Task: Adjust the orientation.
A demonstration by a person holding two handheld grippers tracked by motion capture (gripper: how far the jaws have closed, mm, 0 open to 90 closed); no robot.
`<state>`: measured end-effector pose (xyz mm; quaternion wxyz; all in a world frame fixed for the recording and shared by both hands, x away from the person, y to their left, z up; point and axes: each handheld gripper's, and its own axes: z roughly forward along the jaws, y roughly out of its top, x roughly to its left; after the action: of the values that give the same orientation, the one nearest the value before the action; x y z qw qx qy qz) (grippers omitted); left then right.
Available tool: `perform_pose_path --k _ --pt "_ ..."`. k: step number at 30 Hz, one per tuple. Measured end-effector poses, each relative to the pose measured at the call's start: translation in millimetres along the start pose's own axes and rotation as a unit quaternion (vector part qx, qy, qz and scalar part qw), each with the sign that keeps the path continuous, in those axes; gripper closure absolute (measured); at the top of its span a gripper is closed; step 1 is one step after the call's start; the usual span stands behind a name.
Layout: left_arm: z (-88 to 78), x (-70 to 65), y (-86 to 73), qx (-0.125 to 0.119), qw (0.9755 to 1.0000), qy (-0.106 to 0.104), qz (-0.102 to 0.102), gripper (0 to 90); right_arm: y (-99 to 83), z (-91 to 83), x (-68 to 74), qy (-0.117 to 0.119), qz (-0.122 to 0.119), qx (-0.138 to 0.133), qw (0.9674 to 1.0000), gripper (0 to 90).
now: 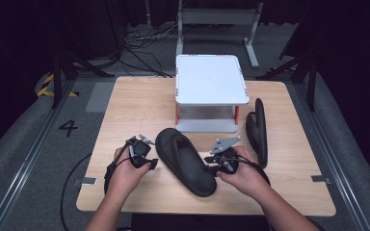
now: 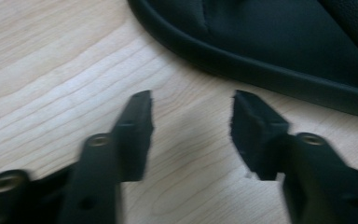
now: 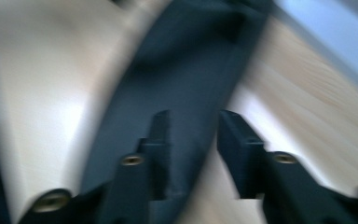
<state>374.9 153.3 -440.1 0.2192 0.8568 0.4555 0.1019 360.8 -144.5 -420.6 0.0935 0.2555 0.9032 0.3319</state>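
seemingly to lift the sandal toward the rack, the right gripper narrows over its heel, grip unclear, while the left gripper waits half-open and empty beside it.

Black slipper lies flat, sole down, diagonally on table; second slipper on edge.

Black slipper, pale wood-grain table, white stand.

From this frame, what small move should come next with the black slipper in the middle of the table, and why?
Probably settle the right gripper squarely on the heel end of the slipper. That rim shows between its jaws, but the blurred right gripper view does not show pads pressing. The left gripper stands open over bare table, beside the slipper.
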Motion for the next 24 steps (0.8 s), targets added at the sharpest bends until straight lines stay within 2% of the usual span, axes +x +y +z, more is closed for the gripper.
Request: perform_pose_path --k 1,2,6,7,8,11,14,17,20,22,24 --pt "2.0 -0.5 1.3 0.007 1.0000 -0.002 0.003 61.6 -6.1 0.7 -6.0 -0.019 0.006 0.023 0.9995 78.2" --pt "3.7 -0.9 2.1 0.011 0.9999 -0.005 0.003 65.4 -10.4 2.8 -8.6 -0.021 0.013 0.036 0.9990 82.2" --pt "14.4 -4.5 7.2 0.033 0.9993 -0.014 0.011 69.8 -24.1 11.7 -11.0 -0.019 0.032 0.086 0.9956 88.7" --pt "15.3 -4.6 8.2 0.029 0.9993 -0.015 0.016 70.1 -26.2 12.7 -9.8 -0.012 0.039 0.094 0.9947 89.4" --pt "16.1 -6.2 9.5 0.032 0.9993 -0.015 0.013 70.4 -27.3 13.1 -8.7 -0.008 0.042 0.098 0.9942 89.9" --pt "16.6 -8.3 14.2 0.046 0.9986 -0.009 0.025 73.0 -30.4 13.8 -1.8 0.025 0.053 0.106 0.9927 90.0" --pt "16.6 -10.0 18.3 0.057 0.9977 -0.004 0.037 74.1 -31.4 11.4 3.0 0.016 0.051 0.111 0.9923 90.0" --pt "16.1 -11.6 23.6 0.076 0.9960 0.003 0.047 74.2 -34.9 7.3 7.0 0.019 0.054 0.116 0.9917 90.0" --pt "15.8 -10.5 26.2 0.084 0.9950 -0.001 0.054 74.2 -40.4 2.7 8.1 0.041 0.065 0.122 0.9895 90.0" --pt "15.8 -7.5 26.3 0.085 0.9952 -0.011 0.046 73.6 -43.7 2.5 7.3 0.054 0.071 0.124 0.9882 90.0" --pt "16.2 -2.1 25.7 0.082 0.9959 -0.018 0.033 66.5 -45.6 3.1 6.2 0.063 0.074 0.123 0.9876 90.0"
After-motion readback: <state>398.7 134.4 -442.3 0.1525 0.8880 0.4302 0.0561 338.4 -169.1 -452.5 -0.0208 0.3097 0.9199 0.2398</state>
